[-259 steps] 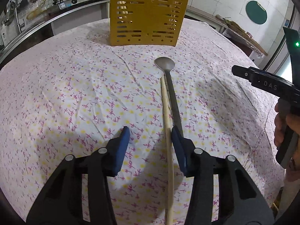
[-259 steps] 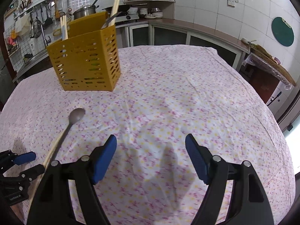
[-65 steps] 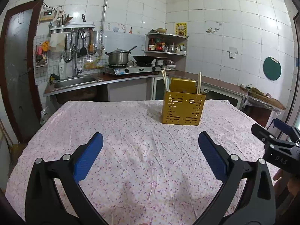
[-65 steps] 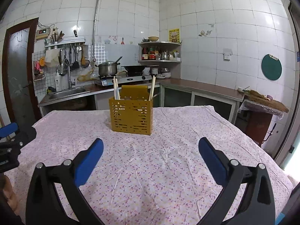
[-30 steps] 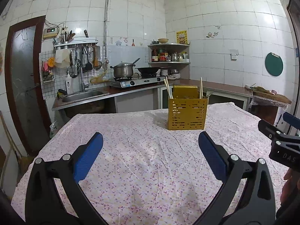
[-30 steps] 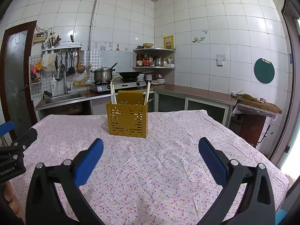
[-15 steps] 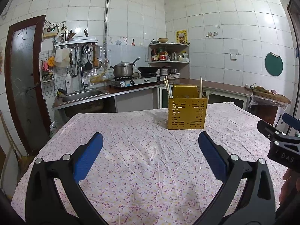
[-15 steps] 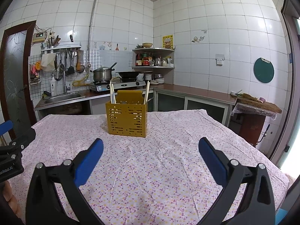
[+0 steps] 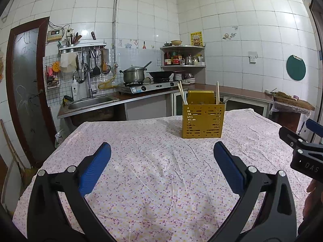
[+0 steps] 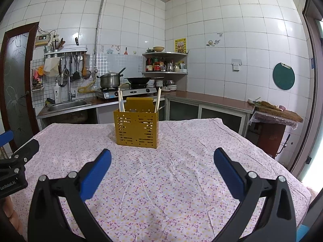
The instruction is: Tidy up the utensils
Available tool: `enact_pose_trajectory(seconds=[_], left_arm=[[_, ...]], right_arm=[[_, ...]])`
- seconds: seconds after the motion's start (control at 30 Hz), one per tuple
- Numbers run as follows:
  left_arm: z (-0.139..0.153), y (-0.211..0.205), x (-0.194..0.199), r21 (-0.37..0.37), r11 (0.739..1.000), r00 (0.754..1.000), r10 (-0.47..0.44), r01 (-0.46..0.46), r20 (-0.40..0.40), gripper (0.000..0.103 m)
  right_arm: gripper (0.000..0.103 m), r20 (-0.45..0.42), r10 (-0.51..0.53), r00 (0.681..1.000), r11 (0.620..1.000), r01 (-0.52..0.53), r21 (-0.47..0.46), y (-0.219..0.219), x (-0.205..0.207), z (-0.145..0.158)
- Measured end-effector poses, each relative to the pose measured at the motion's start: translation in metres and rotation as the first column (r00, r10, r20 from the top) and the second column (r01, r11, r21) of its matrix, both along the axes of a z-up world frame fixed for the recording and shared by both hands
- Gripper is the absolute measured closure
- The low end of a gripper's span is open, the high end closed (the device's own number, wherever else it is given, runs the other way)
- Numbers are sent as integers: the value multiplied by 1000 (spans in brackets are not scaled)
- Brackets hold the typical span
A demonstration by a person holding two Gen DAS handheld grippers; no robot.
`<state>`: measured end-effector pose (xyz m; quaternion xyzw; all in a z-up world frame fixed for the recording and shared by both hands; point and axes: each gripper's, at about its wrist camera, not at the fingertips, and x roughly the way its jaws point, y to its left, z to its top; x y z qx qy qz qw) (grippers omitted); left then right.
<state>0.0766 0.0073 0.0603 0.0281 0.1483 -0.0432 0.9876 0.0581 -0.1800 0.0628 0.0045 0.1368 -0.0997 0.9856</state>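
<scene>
Utensils (image 10: 121, 100) are standing in the yellow holder (image 10: 137, 130) mid-table; I'm holding the left gripper (image 9: 161, 168) and right gripper (image 10: 162, 168) wide and empty, checking the cloth (image 10: 181, 173), seemingly bare, before finishing.

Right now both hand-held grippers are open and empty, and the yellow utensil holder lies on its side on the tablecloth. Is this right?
One detail is wrong: the yellow utensil holder stands upright on the tablecloth, chopsticks sticking up, as the right wrist view shows. Both the left hand-held gripper and the right hand-held gripper are open and empty.
</scene>
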Motion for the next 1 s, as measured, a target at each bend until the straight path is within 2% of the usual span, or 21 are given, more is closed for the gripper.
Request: enact_pose_trajectory(seconds=[1.0], left_arm=[[1,1,0,-3,1000,1000,2,-2,-5,5]], right_arm=[[4,3,-8,1000,1000,8,-3,-2,1,3]])
